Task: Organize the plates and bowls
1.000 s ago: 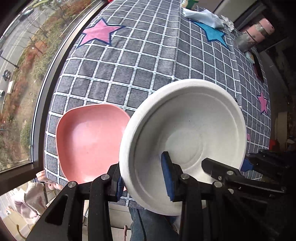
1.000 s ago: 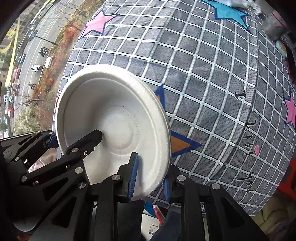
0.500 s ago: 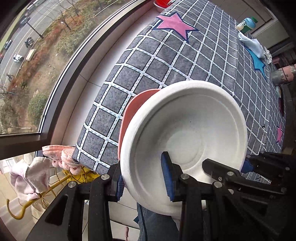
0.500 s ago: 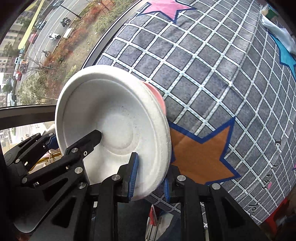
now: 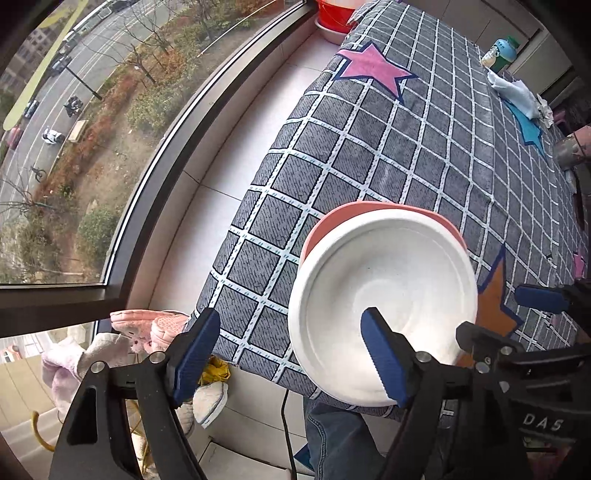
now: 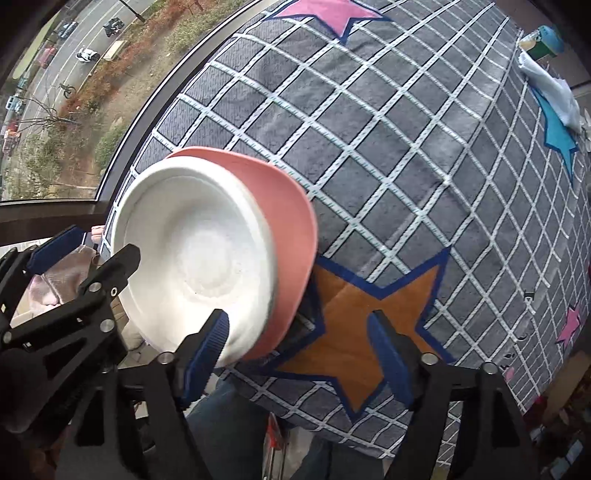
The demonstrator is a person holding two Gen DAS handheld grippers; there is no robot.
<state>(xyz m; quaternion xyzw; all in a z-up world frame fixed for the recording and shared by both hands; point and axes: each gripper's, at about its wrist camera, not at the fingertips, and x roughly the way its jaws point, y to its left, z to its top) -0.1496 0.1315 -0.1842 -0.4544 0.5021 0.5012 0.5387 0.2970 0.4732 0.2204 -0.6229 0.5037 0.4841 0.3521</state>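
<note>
A white round plate (image 5: 384, 295) lies inside a pink square plate (image 5: 369, 210) at the near edge of the grey checked tablecloth (image 5: 406, 155). Both show in the right wrist view too, the white plate (image 6: 192, 254) on the pink plate (image 6: 291, 229). My left gripper (image 5: 291, 347) is open, its right finger over the white plate's near rim and its left finger off the table edge. My right gripper (image 6: 299, 343) is open, just right of the stacked plates, above an orange star (image 6: 362, 321) on the cloth. Neither holds anything.
A window and sill (image 5: 229, 122) run along the table's left side. A red bowl (image 5: 334, 16) stands at the far left corner. A bottle (image 5: 500, 51), a white cloth (image 5: 517, 96) and a pink cup (image 5: 572, 147) lie at the far right. Pink slippers (image 5: 147, 325) are below the table.
Both grippers have opened and let go of the white plate, which now rests in the pink plate. Both grippers have drawn back and up from it.
</note>
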